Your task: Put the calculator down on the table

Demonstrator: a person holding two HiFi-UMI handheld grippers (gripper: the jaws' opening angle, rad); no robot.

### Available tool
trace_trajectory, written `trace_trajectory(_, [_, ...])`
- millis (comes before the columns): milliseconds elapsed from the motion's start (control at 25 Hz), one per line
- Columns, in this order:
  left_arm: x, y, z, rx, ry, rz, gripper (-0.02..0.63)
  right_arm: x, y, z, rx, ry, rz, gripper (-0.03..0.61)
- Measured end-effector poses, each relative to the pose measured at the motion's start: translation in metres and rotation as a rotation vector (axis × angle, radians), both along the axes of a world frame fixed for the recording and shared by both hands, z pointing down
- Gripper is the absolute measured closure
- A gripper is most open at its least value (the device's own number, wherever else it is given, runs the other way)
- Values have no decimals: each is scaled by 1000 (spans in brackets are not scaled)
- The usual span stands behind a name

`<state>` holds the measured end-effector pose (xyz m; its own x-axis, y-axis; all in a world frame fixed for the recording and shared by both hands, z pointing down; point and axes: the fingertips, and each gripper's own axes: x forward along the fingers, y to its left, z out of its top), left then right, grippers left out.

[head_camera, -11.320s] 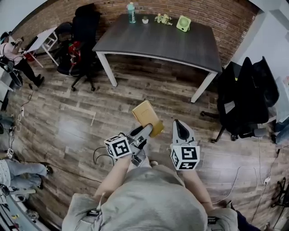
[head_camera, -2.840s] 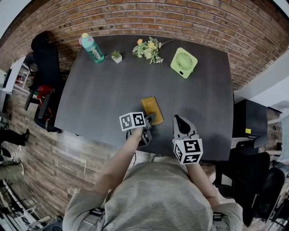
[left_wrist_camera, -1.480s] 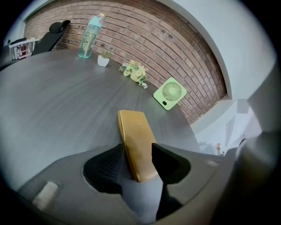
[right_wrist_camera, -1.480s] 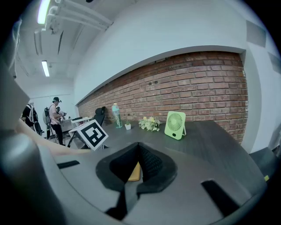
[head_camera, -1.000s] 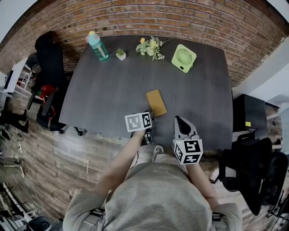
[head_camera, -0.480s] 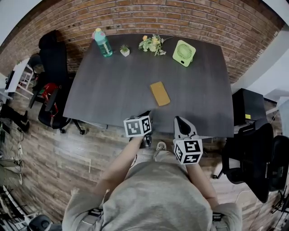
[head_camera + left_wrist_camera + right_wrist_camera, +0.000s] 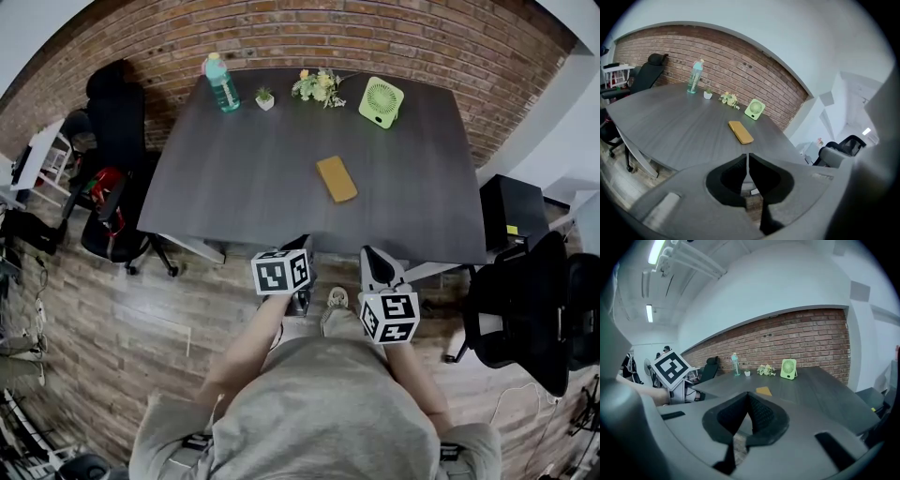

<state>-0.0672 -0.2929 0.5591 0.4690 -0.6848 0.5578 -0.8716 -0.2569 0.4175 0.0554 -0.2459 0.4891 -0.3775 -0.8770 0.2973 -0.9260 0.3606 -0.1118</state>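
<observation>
The calculator (image 7: 337, 179), a flat mustard-yellow slab, lies alone on the dark grey table (image 7: 234, 187), right of its middle. It also shows in the left gripper view as the calculator (image 7: 740, 132) and, small, in the right gripper view as the calculator (image 7: 763, 390). My left gripper (image 7: 303, 246) hangs over the floor just off the table's near edge. Its jaws have just been closing and now meet with nothing between them, as seen on the left gripper (image 7: 748, 155). My right gripper (image 7: 368, 255) is beside it, its jaws touching at the tip and empty, like the right gripper (image 7: 748, 393).
Along the table's far edge by the brick wall stand a teal bottle (image 7: 222, 82), a small potted plant (image 7: 265, 97), a bunch of flowers (image 7: 319, 84) and a green fan (image 7: 381, 102). Black office chairs stand at the left (image 7: 117, 112) and right (image 7: 525, 300).
Both grippers have drawn back from the table, past its near edge, toward the person. The calculator stays where it lay. The left jaws have closed.
</observation>
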Motion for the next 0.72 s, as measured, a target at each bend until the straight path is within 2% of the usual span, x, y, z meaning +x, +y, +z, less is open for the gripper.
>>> trace_trajectory(280, [-10,55,-13,50,6,24,586,-11,48,0,10,-14,6,577])
trace_trajectory(480, [-20,96,-20,81,-19,31,588,-17,85,4,6,-17,11,577])
trace_trajectory(720, [-33,146,-26,91,-8,27,588,-25,127,8,-5,-22,11,577])
